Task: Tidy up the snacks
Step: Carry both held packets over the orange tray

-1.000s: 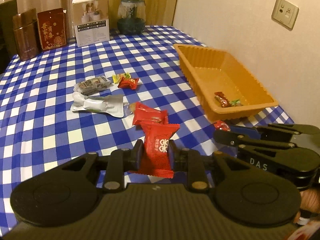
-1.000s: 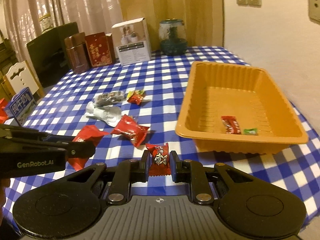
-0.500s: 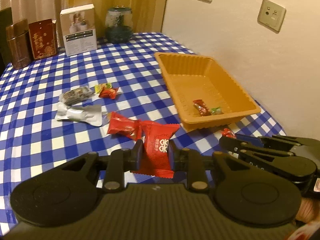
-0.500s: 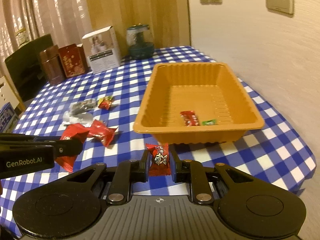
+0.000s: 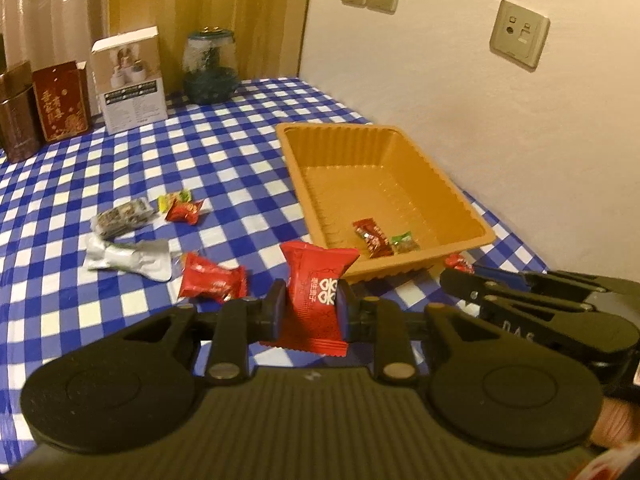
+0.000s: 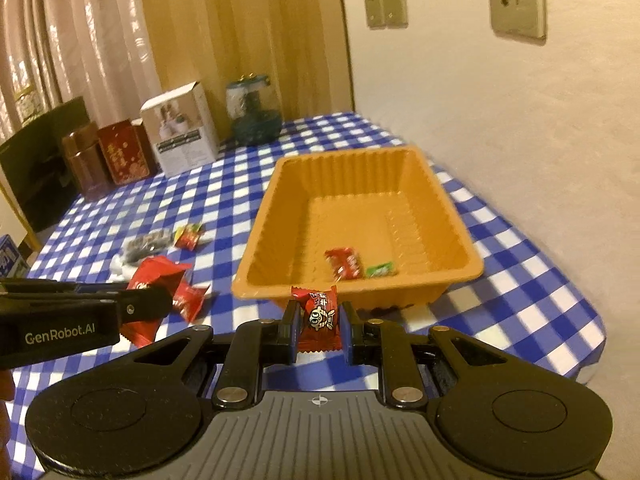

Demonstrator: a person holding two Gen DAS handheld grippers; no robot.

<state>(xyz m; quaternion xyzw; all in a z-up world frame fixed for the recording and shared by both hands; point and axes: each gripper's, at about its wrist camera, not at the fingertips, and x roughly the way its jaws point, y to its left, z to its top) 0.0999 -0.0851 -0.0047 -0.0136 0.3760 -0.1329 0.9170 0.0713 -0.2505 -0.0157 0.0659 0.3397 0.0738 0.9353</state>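
Two snacks are being carried toward the ribbed orange plastic tray point(image 6: 448, 216) at the right side of the blue-and-white checked bench point(image 5: 224, 160), so the trick here is probably just clearing the near rim before anything is let go. The left tongs point(image 5: 311, 312) are clamped on a big flat red packet with white characters point(image 5: 316, 292), held upright off the bench, just short of the tray's near left corner. The right tongs point(image 6: 320, 326) are pinched tight on a small red candy with a cartoon face point(image 6: 320, 316), right in front of the tray's near wall. Both tools are pitched down at a fair slant and sit side by side, so a stagger between the drops would likely help avoid a bump. A red wrapped bar point(image 6: 343, 263) and a tiny green sweet point(image 6: 381, 270) are already lying inside, near end. A red pillow-shaped packet point(image 5: 212, 282), a crumpled silver pouch point(image 5: 128, 258), a dark clear-wrapped snack point(image 5: 122, 216) and a small red-and-yellow candy pair point(image 5: 182, 208) are left on the cloth.
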